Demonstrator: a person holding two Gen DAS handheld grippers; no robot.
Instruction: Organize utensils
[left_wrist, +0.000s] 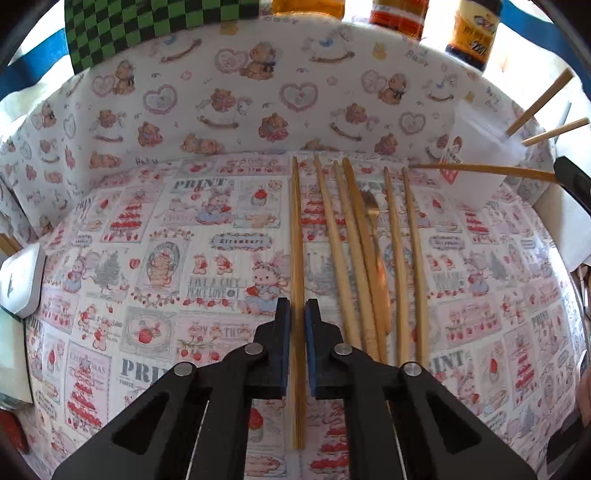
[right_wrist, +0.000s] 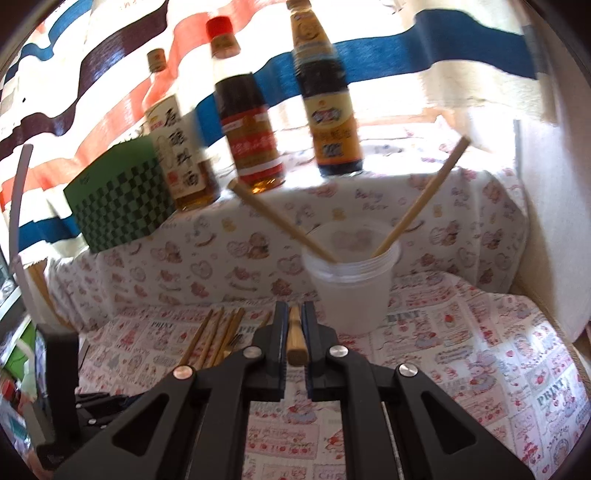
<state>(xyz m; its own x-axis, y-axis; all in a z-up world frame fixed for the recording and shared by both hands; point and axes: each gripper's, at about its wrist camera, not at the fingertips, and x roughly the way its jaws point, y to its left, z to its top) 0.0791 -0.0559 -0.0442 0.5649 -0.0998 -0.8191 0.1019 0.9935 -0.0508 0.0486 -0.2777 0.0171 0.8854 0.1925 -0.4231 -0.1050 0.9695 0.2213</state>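
A single bamboo chopstick (left_wrist: 296, 229) lies on the printed cloth, and my left gripper (left_wrist: 297, 306) is shut on it near its lower half. Just to its right lie several more chopsticks (left_wrist: 345, 258) with a golden fork (left_wrist: 372, 218) among them. My right gripper (right_wrist: 294, 314) is shut on another chopstick (right_wrist: 295, 339), seen end on and pointing toward the translucent plastic cup (right_wrist: 351, 291). Two chopsticks (right_wrist: 284, 225) lean inside that cup. In the left wrist view the cup (left_wrist: 476, 158) stands at the far right, with the right-held chopstick (left_wrist: 480, 170) reaching toward it.
Three sauce bottles (right_wrist: 247, 122) stand on the raised ledge behind the cup, beside a green checkered box (right_wrist: 118, 199). A white flat object (left_wrist: 22, 280) sits at the cloth's left edge. The cloth-covered ledge wall (left_wrist: 258, 92) rises at the back.
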